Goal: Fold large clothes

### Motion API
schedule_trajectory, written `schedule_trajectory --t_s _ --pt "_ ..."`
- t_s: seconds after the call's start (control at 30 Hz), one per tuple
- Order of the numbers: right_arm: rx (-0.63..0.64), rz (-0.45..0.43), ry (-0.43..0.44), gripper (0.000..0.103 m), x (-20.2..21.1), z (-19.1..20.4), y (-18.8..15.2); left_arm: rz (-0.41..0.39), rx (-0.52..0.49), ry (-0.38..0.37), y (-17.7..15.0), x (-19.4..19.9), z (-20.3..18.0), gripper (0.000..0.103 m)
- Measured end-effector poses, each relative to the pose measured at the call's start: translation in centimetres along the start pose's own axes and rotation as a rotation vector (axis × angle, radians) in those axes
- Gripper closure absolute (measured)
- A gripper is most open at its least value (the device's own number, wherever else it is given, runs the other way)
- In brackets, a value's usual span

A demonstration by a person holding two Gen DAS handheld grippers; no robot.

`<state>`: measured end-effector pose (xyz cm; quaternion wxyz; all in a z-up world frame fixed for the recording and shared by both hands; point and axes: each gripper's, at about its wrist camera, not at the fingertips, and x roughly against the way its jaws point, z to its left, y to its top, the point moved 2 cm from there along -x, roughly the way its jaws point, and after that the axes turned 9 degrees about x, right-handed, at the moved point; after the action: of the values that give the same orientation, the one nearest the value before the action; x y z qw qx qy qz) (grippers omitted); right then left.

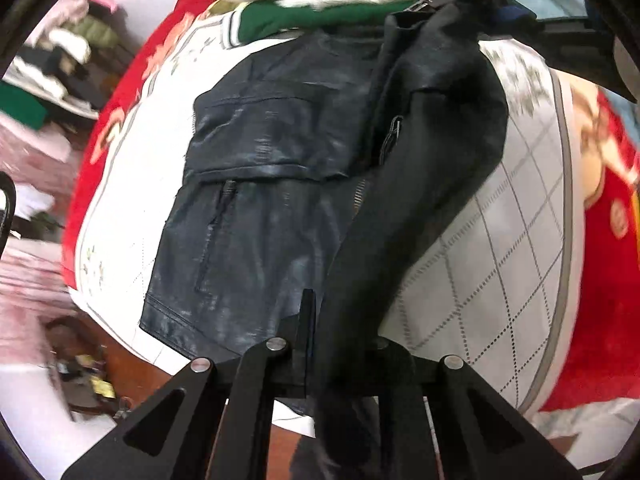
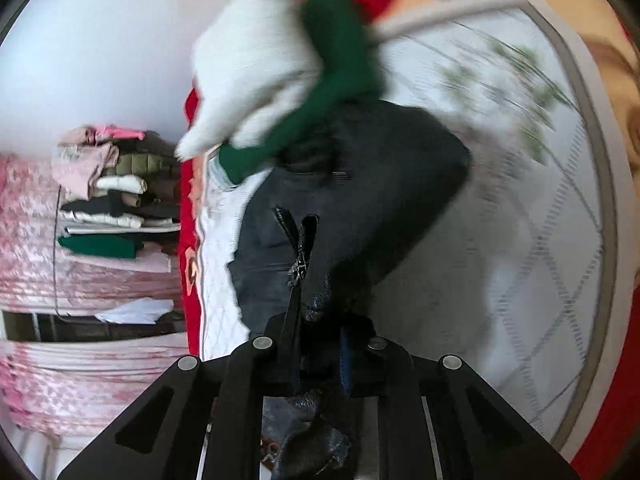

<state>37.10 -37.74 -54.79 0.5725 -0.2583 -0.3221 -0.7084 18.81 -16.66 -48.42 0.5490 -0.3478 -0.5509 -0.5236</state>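
Leather is what fills my left wrist view: a black jacket point(image 1: 256, 200) lies spread on a white quilted bedcover point(image 1: 500, 260) with a red patterned border, chest pocket and slanted zip pocket facing up; one long dark part of it, a sleeve I think, rises from the far right of the garment and runs down into my left gripper point(image 1: 340, 340), whose fingers are pressed together on it; the fabric covers the right finger, so I see only the left one clearly. From the right wrist view the same jacket point(image 2: 360, 200) is blurred; my right gripper point(image 2: 320, 312) pinches a fold of it near the zipper point(image 2: 298, 256), and the bunched leather hides both fingertips. Beyond the jacket sits a green and white garment point(image 1: 320, 4), cut off by the top edge in the left view and smeared by blur in the right one point(image 2: 280, 80). Off the bed, a stack of folded clothes point(image 2: 108, 192) rests on pink patterned fabric point(image 2: 60, 380); I cannot make out what lies on the floor at the lower left of the left view.
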Motion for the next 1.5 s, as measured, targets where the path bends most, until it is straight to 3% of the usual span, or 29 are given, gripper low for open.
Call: schedule_trajectory --t_s 0.1,0.2,0.37,0.47,0.5,0.6,0.63,0.67,0.7,0.77,0.83,0.93,1.03,1.17,1.2,1.23,1.27,1.33,1.37,1.5 --pt "0.079 0.023 -0.052 0.089 -1.8 6.4 0.8 0.013 0.073 -0.073 2.0 -0.1 5.2 0.09" --pt "0.169 0.065 -0.109 0.09 -7.5 12.9 2.1 0.025 0.149 -0.096 3.4 -1.8 10.1 0.09" --pt "0.302 0.187 -0.21 0.091 -17.5 19.9 1.9 0.092 0.255 -0.124 4.6 -7.1 17.3 0.089" --pt "0.363 0.302 -0.288 0.091 -24.3 21.6 1.2 0.171 0.365 -0.238 4.3 -11.7 20.9 0.087" --pt "0.378 0.337 -0.309 0.089 -26.1 21.6 0.9 0.18 0.394 -0.262 4.1 -12.7 21.6 0.077" --pt "0.353 0.392 -0.249 0.057 -29.7 21.5 1.0 0.192 0.468 -0.328 3.5 -14.7 23.5 0.058" --pt "0.348 0.401 -0.187 0.046 -29.3 21.4 1.1 0.188 0.484 -0.34 3.3 -14.9 23.9 0.051" --pt "0.344 0.394 -0.139 0.042 -28.5 21.4 1.3 0.182 0.489 -0.323 3.2 -14.9 24.1 0.021" --pt "0.341 0.378 -0.11 0.04 -27.5 21.2 1.5 0.177 0.487 -0.299 3.1 -14.9 24.2 0.005" --pt "0.329 0.305 -0.115 0.039 -23.4 19.2 2.1 0.162 0.499 -0.275 2.9 -14.4 24.2 0.004" --pt "0.302 0.212 -0.229 0.026 -19.1 15.6 2.7 0.148 0.53 -0.256 2.7 -13.7 24.0 0.004" --pt "0.196 0.163 -0.315 0.025 -16.3 9.2 3.3 0.105 0.569 -0.214 2.9 -12.4 23.9 0.004" --pt "0.077 0.159 -0.27 0.025 -17.5 2.8 4.0 0.05 0.569 -0.143 3.6 -11.3 23.5 0.004" --pt "0.017 0.109 -0.066 0.025 -20.0 0.2 4.5 0.028 0.554 -0.074 5.6 -11.4 24.3 0.004" --pt "0.036 0.1 -0.074 0.031 -20.1 0.4 4.4 0.018 0.541 -0.056 6.1 -11.5 24.3 0.004" --pt "0.059 0.082 -0.086 0.048 -19.7 0.6 4.0 0.002 0.525 -0.035 6.5 -11.4 24.0 0.004" --pt "0.057 0.07 -0.08 0.055 -19.1 0.5 3.6 -0.009 0.509 -0.012 6.8 -11.3 24.1 0.004" --pt "-0.025 0.029 -0.029 0.078 -16.5 -0.7 2.7 -0.016 0.49 0.002 7.1 -10.8 23.7 0.004" --pt "-0.071 0.015 -0.016 0.081 -15.3 -1.2 2.0 -0.016 0.484 0.0 7.5 -10.6 23.6 0.004" --pt "-0.231 -0.047 -0.118 0.083 -7.6 -3.8 -3.5 -0.013 0.424 -0.016 7.4 -9.0 21.4 0.004"
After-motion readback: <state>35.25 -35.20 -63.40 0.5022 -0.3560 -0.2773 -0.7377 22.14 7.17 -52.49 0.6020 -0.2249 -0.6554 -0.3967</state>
